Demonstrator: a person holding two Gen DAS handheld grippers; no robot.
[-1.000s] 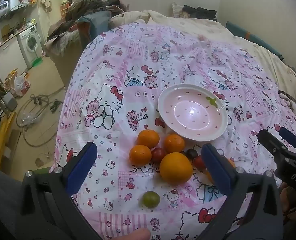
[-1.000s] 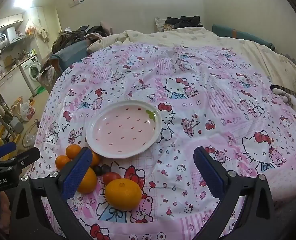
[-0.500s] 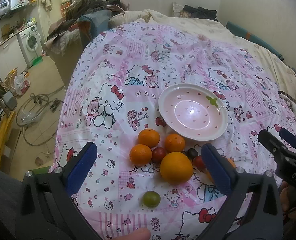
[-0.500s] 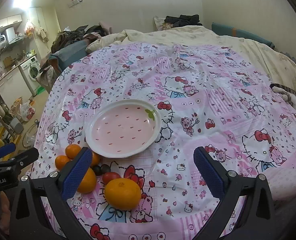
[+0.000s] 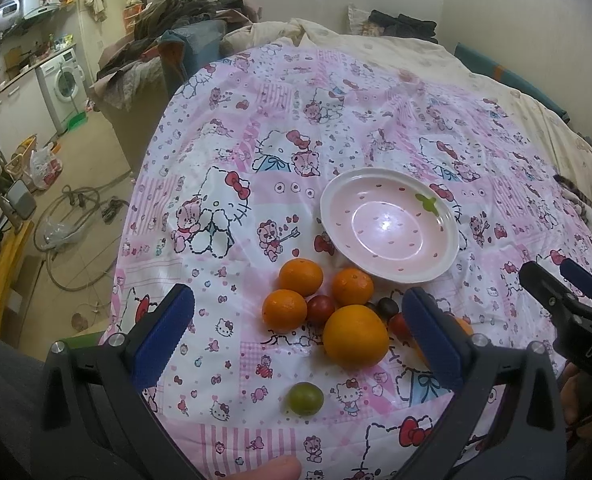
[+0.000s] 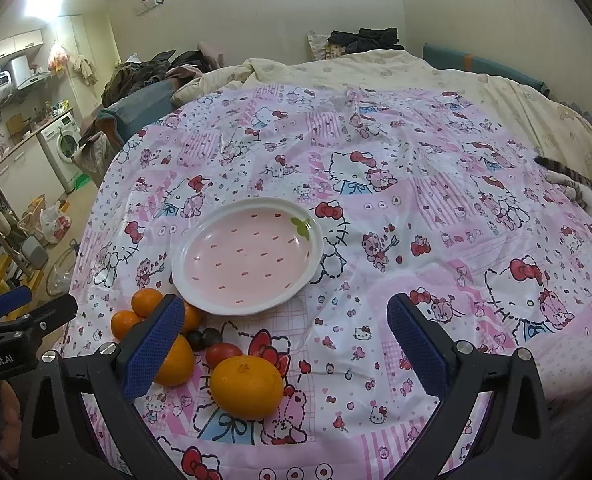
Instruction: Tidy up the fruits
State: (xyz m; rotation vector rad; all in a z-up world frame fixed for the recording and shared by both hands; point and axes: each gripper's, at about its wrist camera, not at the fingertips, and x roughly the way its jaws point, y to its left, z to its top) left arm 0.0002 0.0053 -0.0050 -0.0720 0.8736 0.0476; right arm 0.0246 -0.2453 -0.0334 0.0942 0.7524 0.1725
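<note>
i log both grippers, left gripper (image 5: pixel 296 340) and right gripper (image 6: pixel 285 346), spread wide and empty; large orange (image 6: pixel 247 386): firm, probably slick-skinned, take across its middle.

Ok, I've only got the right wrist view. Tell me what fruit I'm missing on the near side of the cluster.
Observer: A small green fruit lies alone on the cloth, nearer than the big orange and apart from the cluster.
Operator: Now report the left gripper.
Observer: The left gripper is open wide and holds nothing.
Operator: Check between the small oranges.
Observer: A dark red fruit sits there, touching the big orange.
</note>
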